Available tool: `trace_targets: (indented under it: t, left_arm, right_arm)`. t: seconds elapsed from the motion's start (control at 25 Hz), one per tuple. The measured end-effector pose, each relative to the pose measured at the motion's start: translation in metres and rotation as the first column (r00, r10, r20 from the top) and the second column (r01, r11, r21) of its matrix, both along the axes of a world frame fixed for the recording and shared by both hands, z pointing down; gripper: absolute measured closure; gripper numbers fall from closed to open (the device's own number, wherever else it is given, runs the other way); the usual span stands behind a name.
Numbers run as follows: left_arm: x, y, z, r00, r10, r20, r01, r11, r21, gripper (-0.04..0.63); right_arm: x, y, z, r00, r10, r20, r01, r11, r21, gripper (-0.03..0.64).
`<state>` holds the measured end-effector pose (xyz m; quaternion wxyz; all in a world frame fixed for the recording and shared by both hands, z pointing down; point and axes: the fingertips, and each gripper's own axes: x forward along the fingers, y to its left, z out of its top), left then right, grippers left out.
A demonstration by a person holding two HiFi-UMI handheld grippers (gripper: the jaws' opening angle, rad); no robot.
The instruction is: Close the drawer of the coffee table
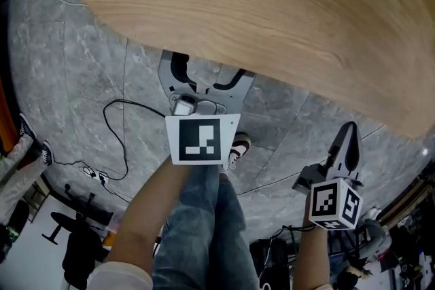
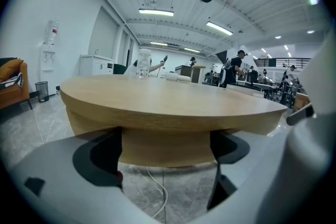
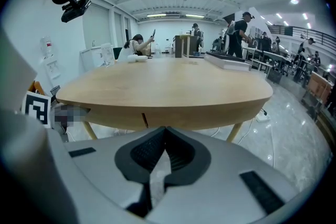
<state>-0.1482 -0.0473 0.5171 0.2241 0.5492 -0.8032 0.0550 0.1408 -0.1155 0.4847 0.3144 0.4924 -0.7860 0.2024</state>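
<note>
The coffee table (image 1: pixel 272 3) has a wide light-wood top that fills the upper head view. My left gripper (image 1: pixel 206 75) points at the table's near edge with its jaws spread and its tips just under the rim. In the left gripper view the curved wooden drawer front (image 2: pixel 165 139) sits below the top (image 2: pixel 168 97), framed by the open left gripper (image 2: pixel 165 152); no pad visibly touches it. My right gripper (image 1: pixel 349 132) hangs off to the right, away from the table, shut and empty. In the right gripper view the right gripper (image 3: pixel 165 134) faces the table's apron, where a dark vertical seam (image 3: pixel 144 119) shows.
Under the table is grey stone floor (image 1: pixel 88 58), with a black cable (image 1: pixel 115 139) looping across it. A jeans leg and a shoe (image 1: pixel 238 146) stand below the left gripper. A clear jar (image 2: pixel 143 63) stands on the far tabletop. Desks and people fill the background.
</note>
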Motion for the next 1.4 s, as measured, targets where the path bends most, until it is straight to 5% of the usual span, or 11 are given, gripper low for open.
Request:
trace_targets:
  t: [0.28,0.6,0.92,1.12,1.4]
  left_arm:
    - [0.0,0.007,0.002,0.999,0.02,0.042,-0.022,0.999,0.034,0.081]
    - [0.025,0.048,-0.014,0.994,0.085,0.075,-0.079,0.993,-0.088,0.081]
    - [0.051,0.062,-0.232,0.992,0.112,-0.062,-0.102,0.984,0.147,0.11]
    - [0.071,0.076,-0.377,0.988,0.155,0.018,-0.155,0.97,0.186,0.331]
    - [0.08,0.113,-0.522,0.995,0.083,0.06,-0.095,0.969,0.229,0.528]
  right_arm:
    - [0.016,0.013,-0.014,1.0,0.02,0.016,-0.021,0.999,0.027,0.615]
    - [0.037,0.034,-0.072,0.996,0.044,0.079,-0.05,0.995,0.082,0.615]
    - [0.064,0.054,-0.227,0.981,0.055,0.188,-0.101,0.963,0.248,0.615]
    - [0.098,0.068,-0.337,0.965,0.073,0.252,-0.146,0.947,0.286,0.615]
    - [0.137,0.083,-0.453,0.943,-0.015,0.332,-0.101,0.939,0.33,0.615]
